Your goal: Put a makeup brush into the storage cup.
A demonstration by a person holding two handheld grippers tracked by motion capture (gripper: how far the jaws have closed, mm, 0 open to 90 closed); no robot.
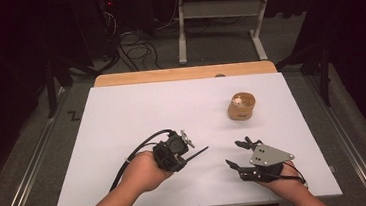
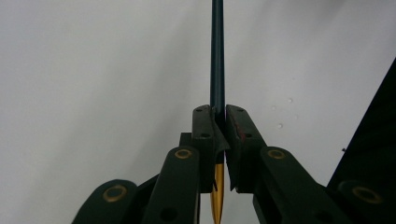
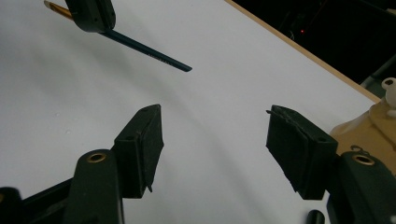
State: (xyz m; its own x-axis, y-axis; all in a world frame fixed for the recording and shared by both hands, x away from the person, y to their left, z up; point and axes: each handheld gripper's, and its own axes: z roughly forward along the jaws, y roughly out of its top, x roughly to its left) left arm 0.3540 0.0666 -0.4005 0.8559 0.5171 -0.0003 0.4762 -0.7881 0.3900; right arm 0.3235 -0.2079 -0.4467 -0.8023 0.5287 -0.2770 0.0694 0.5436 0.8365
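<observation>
Pencil is clamped in left tool; right tool gapes empty; cup, upper right, awaits.

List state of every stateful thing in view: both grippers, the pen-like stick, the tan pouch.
left gripper: shut on the stick, held above the table.
right gripper: jaws apart, nothing between them.
stick: dark shaft with a gold end, clamped between the left jaws, long end pointing away from the hand.
tan pouch: upright on the white table, top open, a small white thing inside, untouched.
</observation>
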